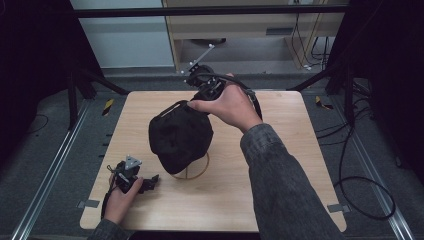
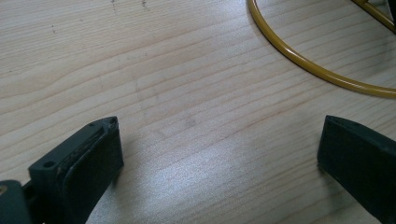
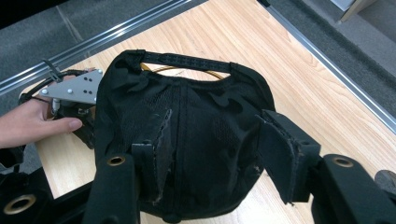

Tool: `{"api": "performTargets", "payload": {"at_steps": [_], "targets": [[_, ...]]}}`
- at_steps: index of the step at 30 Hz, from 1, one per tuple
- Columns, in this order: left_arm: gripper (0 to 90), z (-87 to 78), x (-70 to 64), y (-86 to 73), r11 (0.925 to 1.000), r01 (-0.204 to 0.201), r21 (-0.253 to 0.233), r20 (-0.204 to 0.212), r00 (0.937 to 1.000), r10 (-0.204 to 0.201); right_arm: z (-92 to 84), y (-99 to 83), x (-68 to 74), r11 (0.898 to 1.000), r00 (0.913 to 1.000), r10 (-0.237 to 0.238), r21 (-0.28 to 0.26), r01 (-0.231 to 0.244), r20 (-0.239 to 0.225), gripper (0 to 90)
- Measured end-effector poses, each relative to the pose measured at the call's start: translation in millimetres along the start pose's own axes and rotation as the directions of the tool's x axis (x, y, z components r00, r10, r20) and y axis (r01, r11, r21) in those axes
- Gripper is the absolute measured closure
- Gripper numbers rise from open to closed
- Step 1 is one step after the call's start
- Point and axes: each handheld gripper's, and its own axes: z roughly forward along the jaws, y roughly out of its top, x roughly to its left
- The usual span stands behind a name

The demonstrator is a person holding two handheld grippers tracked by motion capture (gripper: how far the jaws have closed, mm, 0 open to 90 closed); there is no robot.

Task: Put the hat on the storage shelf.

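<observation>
Black fabric baseball cap sits on a yellow wire stand w/ a ring base, roughly mid-table on the light wood-grain tabletop, cap leaning toward the far side. Right gripper is at the cap's far upper edge, held from above by the right hand, grey sleeve coming in from the bottom right. In the right gripper view its two black jaws stand partly apart, one either side of the cap's back panel; left pad lies against the fabric, right pad sits off it w/ a gap, so no real pinch on the cap. The cap's adjuster strap shows at the top of that view, w/ a bit of yellow wire under it. Left gripper rests low on the table near the front left corner, in the left hand, just beside the ring base but apart from it. Left gripper view: jaws wide apart, bare wood between them, nothing held; the yellow ring curves past ahead.
</observation>
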Motion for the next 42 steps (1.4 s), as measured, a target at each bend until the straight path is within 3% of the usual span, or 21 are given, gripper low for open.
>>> {"api": "performTargets", "payload": {"at_steps": [30, 42], "targets": [[0.0, -0.2, 0.1, 0.0, 1.0000, -0.002, 0.002, 0.001, 1.0000, 0.002, -40.0, -63.6, -9.5, 0.994, 0.9969, 0.053, -0.096, -0.047, 0.058, 40.4], [0.0, -0.3, 0.0, -0.1, 1.0000, -0.003, 0.003, 0.001, 1.0000, 0.003, -50.8, -86.9, -14.8, 0.991, 0.9915, 0.076, -0.114, -0.063, 0.106, 34.5]]}}
